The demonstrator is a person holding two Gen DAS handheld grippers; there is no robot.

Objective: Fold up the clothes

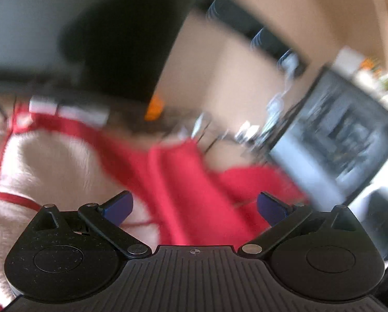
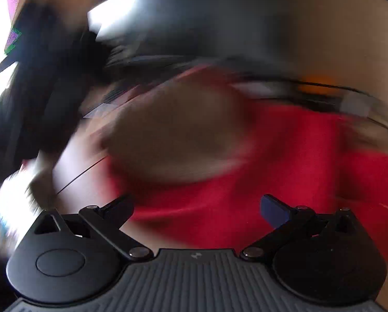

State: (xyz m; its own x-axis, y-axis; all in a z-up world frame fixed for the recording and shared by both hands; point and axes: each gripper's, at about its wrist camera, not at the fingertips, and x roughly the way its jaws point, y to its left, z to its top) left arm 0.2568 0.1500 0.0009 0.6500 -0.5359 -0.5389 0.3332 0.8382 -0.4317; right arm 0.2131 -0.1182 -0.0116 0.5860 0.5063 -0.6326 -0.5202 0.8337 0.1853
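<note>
Clearly both views are smeared with motion blur, so we read only the coarse shapes. Our left tongs [image 1: 195,208] stand spread wide with nothing between the blue pads, and our right tongs [image 2: 196,209] are spread wide and empty too. The red fabric garment [image 1: 183,182] lies just ahead of both, draped partly over a pale fluffy cream blanket with thin red lines [image 1: 45,166]; in the right view the red cloth [image 2: 284,156] fills the lower right of the picture. What carries them we cannot tell, and whether the garment is bunched or already partly folded is lost in the blur.

We judge the main risk to be closing on the wrong layer: the garment rests on soft pile, so the tongs could pinch the blanket along with it and drag both. Moving this fast, we could also catch one layer only, and the fold would skew.
</note>
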